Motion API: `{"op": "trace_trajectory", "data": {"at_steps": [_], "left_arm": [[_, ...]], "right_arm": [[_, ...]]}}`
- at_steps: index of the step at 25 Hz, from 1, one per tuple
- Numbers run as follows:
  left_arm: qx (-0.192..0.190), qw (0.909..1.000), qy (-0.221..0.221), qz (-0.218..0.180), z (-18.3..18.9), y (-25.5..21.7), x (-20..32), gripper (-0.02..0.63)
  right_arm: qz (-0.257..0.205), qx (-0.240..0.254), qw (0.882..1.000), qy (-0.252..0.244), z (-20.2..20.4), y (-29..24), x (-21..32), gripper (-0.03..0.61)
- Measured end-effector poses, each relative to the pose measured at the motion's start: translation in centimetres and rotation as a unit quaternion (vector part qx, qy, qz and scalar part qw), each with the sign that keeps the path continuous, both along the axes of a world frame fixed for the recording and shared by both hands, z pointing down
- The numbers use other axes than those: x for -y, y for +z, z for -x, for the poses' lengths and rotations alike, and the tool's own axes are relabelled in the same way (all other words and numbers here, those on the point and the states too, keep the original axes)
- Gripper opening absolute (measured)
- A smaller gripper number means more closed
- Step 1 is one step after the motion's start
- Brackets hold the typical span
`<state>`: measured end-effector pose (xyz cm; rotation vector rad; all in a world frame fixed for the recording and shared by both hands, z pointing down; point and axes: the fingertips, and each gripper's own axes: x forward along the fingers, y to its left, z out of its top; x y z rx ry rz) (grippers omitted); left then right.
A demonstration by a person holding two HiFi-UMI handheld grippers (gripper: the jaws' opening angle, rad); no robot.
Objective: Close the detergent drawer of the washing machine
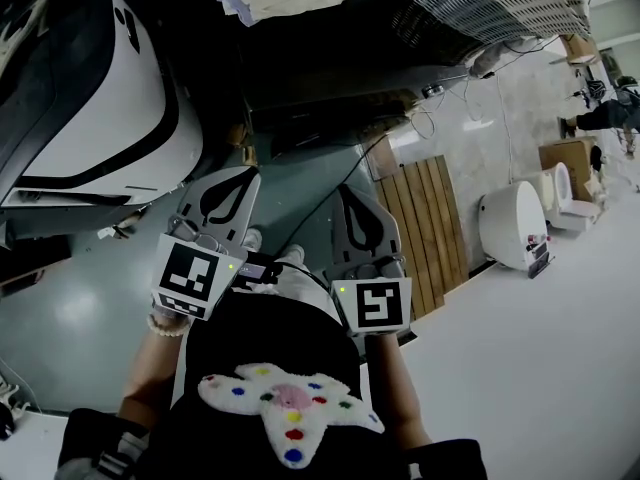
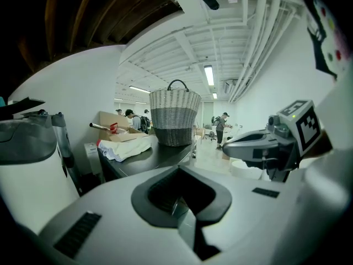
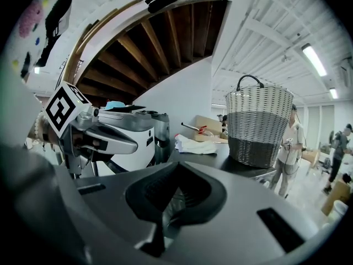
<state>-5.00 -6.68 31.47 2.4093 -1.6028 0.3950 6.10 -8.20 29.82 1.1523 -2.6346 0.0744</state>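
The white washing machine (image 1: pixel 90 98) with black trim stands at the upper left of the head view. It also shows at the left edge of the left gripper view (image 2: pixel 27 164). I cannot make out its detergent drawer in any view. My left gripper (image 1: pixel 232 173) and right gripper (image 1: pixel 352 190) hang side by side over the grey floor, clear of the machine. Both are shut with nothing between the jaws, as the left gripper view (image 2: pixel 182 195) and the right gripper view (image 3: pixel 174 195) confirm. Each gripper sees the other beside it.
A dark counter (image 2: pixel 149 156) ahead carries a wicker basket (image 2: pixel 175 117) and a white cloth (image 2: pixel 124 147). A wooden slat mat (image 1: pixel 425 228) and white round fixtures (image 1: pixel 515 223) lie to the right. People stand in the far room.
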Motion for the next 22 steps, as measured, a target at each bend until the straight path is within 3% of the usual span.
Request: {"op": "trace_trajectory", "data": {"at_steps": [22], "left_arm": [[0.008,1.0,0.0,-0.002,-0.37,0.03,0.3,0.011]], "right_arm": [[0.008,-0.003,1.0,-0.001,-0.29,0.59,0.3,0.005]]}}
